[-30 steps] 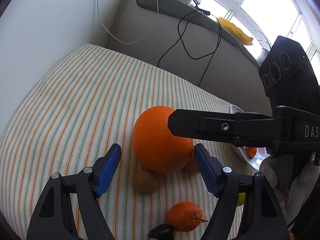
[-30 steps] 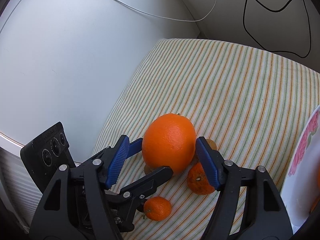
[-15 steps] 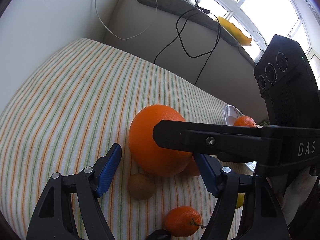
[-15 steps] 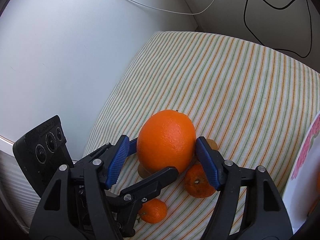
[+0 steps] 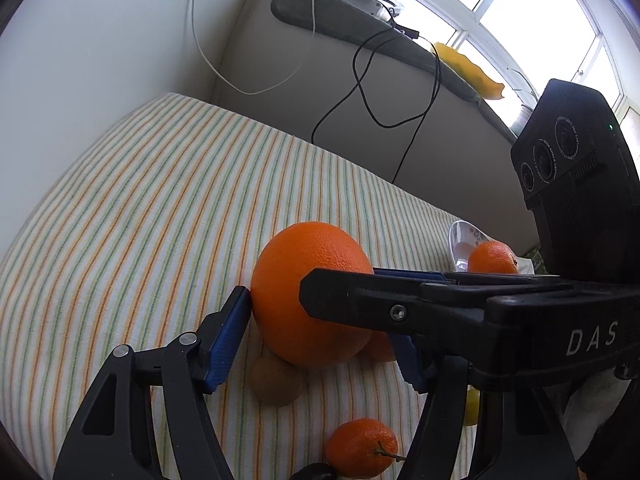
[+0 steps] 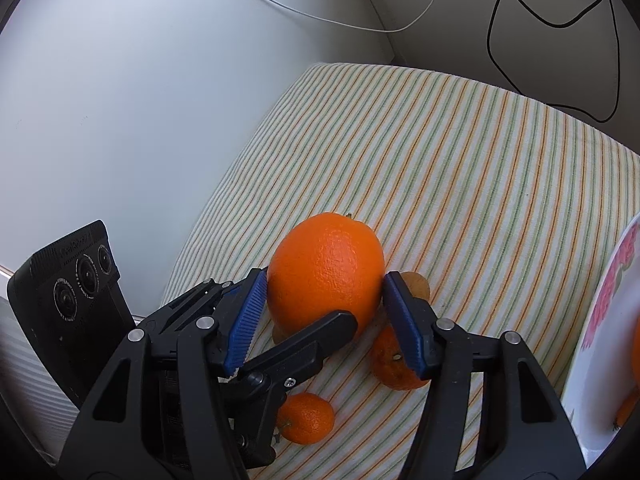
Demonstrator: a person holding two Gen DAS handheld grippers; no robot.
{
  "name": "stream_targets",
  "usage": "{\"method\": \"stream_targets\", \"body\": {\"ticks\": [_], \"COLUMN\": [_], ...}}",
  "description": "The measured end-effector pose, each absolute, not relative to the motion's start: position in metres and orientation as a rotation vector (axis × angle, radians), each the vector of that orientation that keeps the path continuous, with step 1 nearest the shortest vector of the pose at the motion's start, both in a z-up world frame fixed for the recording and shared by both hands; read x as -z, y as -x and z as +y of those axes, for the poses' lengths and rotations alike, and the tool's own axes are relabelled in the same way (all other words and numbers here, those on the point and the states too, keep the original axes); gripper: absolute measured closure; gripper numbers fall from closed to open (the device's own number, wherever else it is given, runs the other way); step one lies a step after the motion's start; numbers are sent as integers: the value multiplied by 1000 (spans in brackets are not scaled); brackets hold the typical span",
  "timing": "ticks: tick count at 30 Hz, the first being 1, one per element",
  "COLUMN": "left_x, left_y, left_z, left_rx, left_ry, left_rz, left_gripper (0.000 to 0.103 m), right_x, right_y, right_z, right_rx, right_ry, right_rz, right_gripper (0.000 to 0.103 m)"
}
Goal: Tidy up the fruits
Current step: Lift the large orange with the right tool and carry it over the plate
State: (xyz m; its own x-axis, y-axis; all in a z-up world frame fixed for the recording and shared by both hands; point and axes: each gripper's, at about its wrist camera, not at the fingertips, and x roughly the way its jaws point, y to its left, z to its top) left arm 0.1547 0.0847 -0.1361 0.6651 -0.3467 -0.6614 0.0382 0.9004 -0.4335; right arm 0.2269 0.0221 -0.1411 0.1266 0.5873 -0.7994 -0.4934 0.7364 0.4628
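I have both grippers at the big orange (image 6: 326, 272), which sits on the striped cloth (image 5: 152, 200) covering the counter. My right gripper (image 6: 324, 320) has its jaws on either side of the orange, each blue pad touching or almost touching the peel, so it looks gripped from the right wrist view. My left gripper (image 5: 316, 340) comes at the same orange from another side: its left pad touches the fruit, but the right pad is mostly hidden behind my right gripper's finger, so I cannot tell whether those jaws are truly closed on it.

Around the base of the orange lie smaller fruits. A kiwi (image 5: 276, 382) rests just beside it, touching or nearly so. A tangerine (image 6: 394, 364) is tucked against the orange, partly under my right gripper's right pad. A smaller tangerine (image 6: 306, 418) with a short stem lies nearer to me, apart from the orange. Something yellow (image 5: 472, 406) peeks from behind the left gripper; I cannot tell what it is.

Off to the right stands a white plate (image 6: 600, 320) with a pink pattern, and another tangerine (image 5: 492, 258) lies on it.
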Motion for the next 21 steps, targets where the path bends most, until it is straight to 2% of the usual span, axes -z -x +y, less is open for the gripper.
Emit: {"method": "stream_targets", "body": {"ticks": [21], "left_x": [102], "left_y": [-136], "left_z": [64], "left_rx": [213], "left_ry": [332], "left_rz": [740], "left_gripper": [38], "right_x": [110], "right_y": [-210], "right_z": [-17], "right_rx": [-821], "right_ry": [-143], "right_rz": [1147], "right_gripper": [40]}}
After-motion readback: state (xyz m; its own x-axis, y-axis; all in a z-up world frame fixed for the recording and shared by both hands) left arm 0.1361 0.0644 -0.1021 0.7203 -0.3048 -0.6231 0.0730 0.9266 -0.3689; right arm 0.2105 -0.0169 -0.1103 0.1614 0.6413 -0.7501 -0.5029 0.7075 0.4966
